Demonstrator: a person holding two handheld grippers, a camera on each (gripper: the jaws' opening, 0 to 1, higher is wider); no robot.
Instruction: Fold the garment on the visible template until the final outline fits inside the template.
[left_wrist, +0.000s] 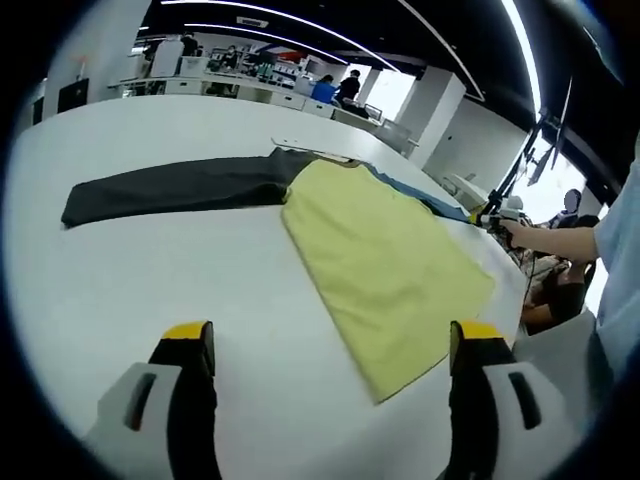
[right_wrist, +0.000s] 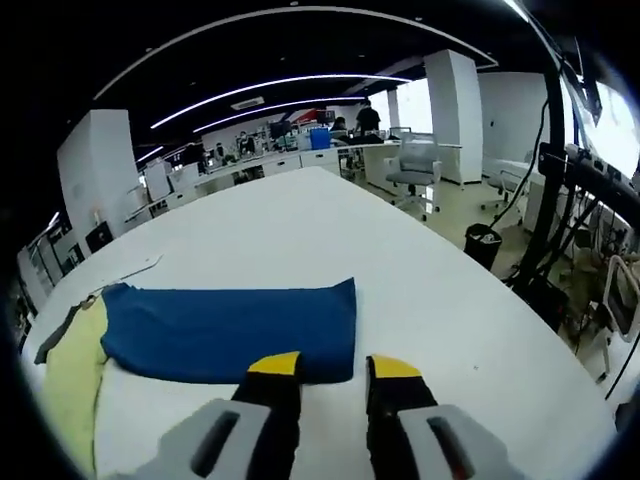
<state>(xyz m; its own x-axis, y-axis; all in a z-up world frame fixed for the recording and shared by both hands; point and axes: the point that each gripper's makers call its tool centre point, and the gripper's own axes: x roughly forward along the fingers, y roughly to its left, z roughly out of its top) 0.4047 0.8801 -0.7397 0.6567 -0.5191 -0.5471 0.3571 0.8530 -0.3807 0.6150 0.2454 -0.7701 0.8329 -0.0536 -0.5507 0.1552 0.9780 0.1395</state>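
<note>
White surface (left_wrist: 150, 290) in an open office carries the garment (left_wrist: 385, 265), spread flat: a yellow middle panel, a black sleeve one way, a blue sleeve (right_wrist: 235, 330) the other. Left tool (left_wrist: 335, 350) hovers wide, empty. Right tool (right_wrist: 333, 368) sits narrow at the blue sleeve's edge; grip unclear.

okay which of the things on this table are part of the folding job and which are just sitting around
Part of the job: yellow garment, blue cloth beside it, left gripper, right gripper.

Just lying about: dark garment, office chair, bin.
</note>
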